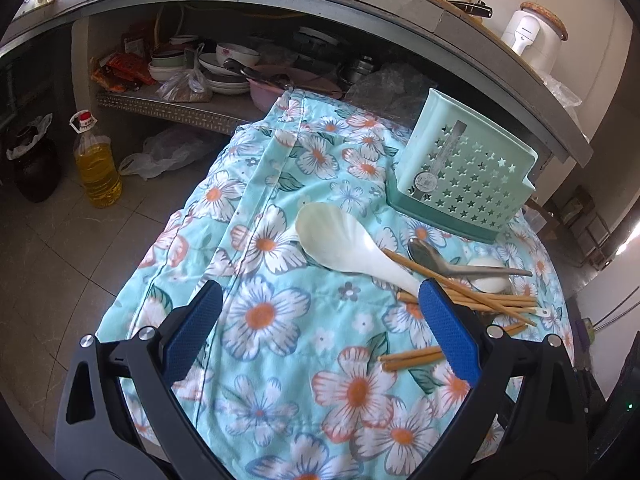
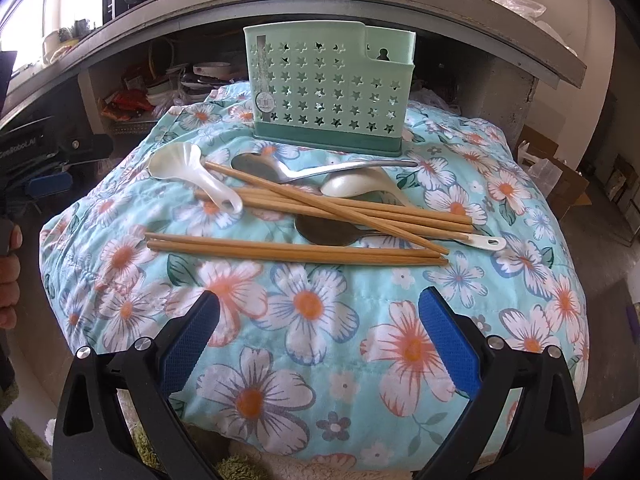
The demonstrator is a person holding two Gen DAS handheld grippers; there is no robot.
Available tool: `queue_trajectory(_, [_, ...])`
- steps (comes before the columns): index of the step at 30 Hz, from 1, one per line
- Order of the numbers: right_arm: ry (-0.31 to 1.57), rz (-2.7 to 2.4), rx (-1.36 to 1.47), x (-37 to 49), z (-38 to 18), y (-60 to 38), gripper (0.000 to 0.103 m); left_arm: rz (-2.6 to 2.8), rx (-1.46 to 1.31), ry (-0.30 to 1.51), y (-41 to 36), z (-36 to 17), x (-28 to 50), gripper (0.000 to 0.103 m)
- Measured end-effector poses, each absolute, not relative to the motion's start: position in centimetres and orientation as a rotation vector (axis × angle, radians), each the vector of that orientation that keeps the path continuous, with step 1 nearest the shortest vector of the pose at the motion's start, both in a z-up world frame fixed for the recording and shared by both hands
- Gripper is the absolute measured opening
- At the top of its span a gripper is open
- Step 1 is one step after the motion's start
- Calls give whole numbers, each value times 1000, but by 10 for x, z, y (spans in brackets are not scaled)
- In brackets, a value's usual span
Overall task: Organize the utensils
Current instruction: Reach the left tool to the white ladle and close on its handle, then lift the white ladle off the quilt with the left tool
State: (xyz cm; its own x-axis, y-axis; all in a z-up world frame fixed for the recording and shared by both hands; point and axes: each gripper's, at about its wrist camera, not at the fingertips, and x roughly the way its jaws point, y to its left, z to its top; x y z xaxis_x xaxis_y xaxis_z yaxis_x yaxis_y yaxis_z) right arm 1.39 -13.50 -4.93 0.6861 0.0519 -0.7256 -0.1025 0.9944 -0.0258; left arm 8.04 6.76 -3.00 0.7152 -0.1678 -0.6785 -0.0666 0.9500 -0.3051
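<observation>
A mint green utensil holder with star holes stands at the far side of a floral cloth; it also shows in the left wrist view. In front of it lie a white rice spoon, several wooden chopsticks, a metal spoon, a white soup spoon and another metal spoon. The white rice spoon and chopsticks lie just beyond my left gripper, which is open and empty. My right gripper is open and empty, short of the chopsticks.
A grey counter runs behind, with a shelf of bowls and plates under it. An oil bottle and a dark jar stand on the tiled floor at left. Cardboard boxes sit at right.
</observation>
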Motion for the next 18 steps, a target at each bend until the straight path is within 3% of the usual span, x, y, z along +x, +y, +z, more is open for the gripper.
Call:
queue_trajectory(9, [841,147,-37,31,-60,-139,97,-109,-307,820,74,-43,147,92])
queue_trajectory(10, [841,151,-33,32,-60,-140,97,-129,-315,837,74,-47,154,89])
queue_trajectory(14, [854,168,-13,36,-64,-143,97,-147,-381,931,81,-68,182,62])
queue_trajectory(18, [885,175,10,42,-71,-148,97,-151,-425,973,88,-82,196,46])
